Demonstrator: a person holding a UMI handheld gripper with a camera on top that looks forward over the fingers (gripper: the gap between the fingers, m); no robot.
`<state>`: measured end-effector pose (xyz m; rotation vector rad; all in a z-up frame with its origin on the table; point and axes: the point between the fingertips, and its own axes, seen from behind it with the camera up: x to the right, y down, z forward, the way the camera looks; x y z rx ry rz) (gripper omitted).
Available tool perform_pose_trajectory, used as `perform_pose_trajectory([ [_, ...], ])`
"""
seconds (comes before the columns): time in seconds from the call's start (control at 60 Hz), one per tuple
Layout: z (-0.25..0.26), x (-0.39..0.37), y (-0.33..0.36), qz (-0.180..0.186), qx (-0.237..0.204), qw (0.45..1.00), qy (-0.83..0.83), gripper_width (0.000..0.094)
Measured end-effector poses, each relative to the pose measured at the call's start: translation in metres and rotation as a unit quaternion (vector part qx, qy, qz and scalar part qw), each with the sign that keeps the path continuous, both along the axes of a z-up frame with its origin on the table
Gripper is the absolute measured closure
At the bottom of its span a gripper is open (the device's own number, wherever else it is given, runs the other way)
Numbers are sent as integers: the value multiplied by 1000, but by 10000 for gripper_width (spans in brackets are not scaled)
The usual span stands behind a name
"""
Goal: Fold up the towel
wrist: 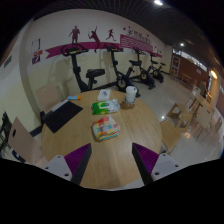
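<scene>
Both purple pads [78, 157] stand spread with nothing between them as I hold the gripper [112, 160] released above the round wooden table [120, 165], so I should descend squarely onto the folded towel [105, 128] just ahead, avoiding the white cup [131, 95] beyond.

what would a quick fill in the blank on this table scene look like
1. The gripper fingers are ____, holding nothing.
2. The folded towel lies on the round wooden ____.
3. Beyond the table, exercise ____ stand along the wall.
4. The pitcher on the table is ____ in colour.

Missing words: open; table; bikes; white
</scene>
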<state>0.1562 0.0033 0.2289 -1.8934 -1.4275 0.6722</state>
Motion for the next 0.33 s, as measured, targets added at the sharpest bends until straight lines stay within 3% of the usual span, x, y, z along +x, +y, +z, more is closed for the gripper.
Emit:
perform_pose_trajectory([
  [0.25,8,1,-6,-2,5,1000,13,77],
  [0.333,4,0,-15,-1,-16,1000,11,78],
])
